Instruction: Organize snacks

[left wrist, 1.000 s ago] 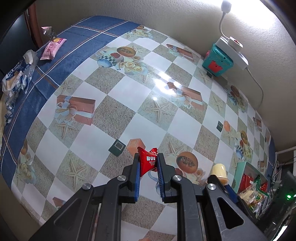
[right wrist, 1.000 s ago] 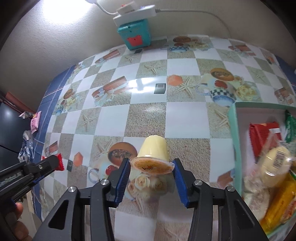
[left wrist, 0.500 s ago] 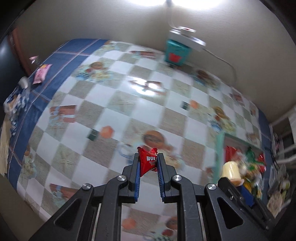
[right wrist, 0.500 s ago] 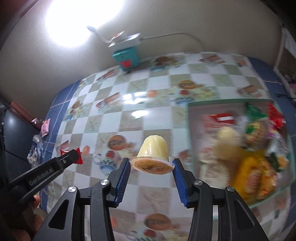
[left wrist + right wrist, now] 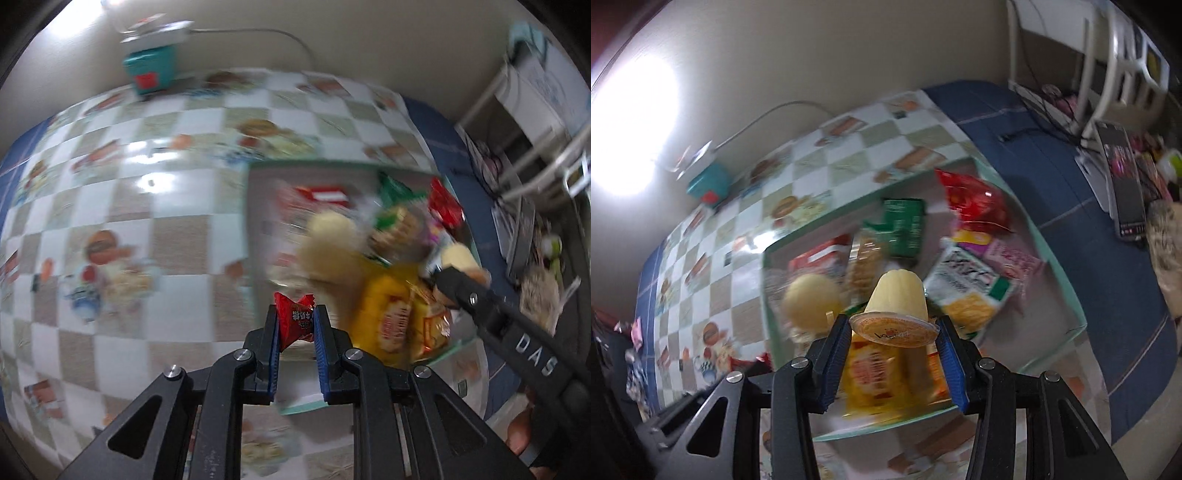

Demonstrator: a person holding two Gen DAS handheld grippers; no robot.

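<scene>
We now have both loads over the shallow pale-green tray [image 5: 1067, 291] of snacks, where a second ago they hung above bare stretches of the checkered picture-print tablecloth [image 5: 177, 236] with the tray far off to one side.

The left gripper [image 5: 295, 325] is clenched on a small red foil candy packet with white lettering [image 5: 295, 319], pinched between its blue pads, exactly as it was a second ago. The packet sits over the tray's near-left corner, just inside the rim as far as the blur lets us judge.

The right gripper [image 5: 894, 328] grasps a pale yellow ribbed jelly cup [image 5: 897, 295] by its orange foil-lidded rim, with the same hold as before. The cup hangs above the middle of the tray, over a yellow snack bag [image 5: 871, 373] and beside a green packet [image 5: 905, 229].

In the left view the tray's contents smear heavily, so we read both hands as travelling fast.

For the task this means the carry is nearly done, and neither item is dropped yet. We judge that lowering and releasing both come next.
</scene>
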